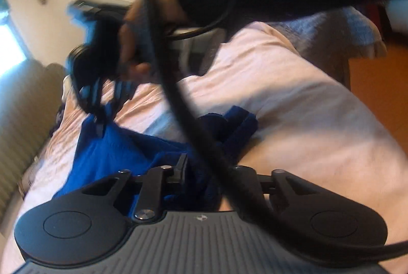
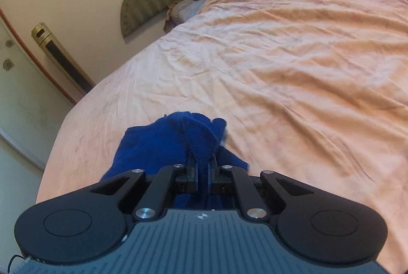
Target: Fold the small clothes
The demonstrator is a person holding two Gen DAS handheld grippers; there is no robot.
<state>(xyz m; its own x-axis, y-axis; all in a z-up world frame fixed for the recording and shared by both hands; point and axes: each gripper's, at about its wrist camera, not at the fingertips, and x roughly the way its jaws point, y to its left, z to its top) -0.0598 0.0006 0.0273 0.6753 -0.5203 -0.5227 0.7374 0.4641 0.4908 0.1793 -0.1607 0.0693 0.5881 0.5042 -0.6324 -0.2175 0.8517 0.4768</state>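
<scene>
Right gripper [image 2: 203, 179] fingers pinch blue cloth [image 2: 201, 136]; left gripper [image 1: 204, 172] unclear (cable-hidden).

The blue cloth [image 2: 178, 144] is looking fuzzy, like matt terry. The bed sheet [image 2: 293, 49] is showing as thin, creased pinkish fabric. The right claw [image 2: 202, 178] is showing matt black plastic with shiny metal rivets.
</scene>
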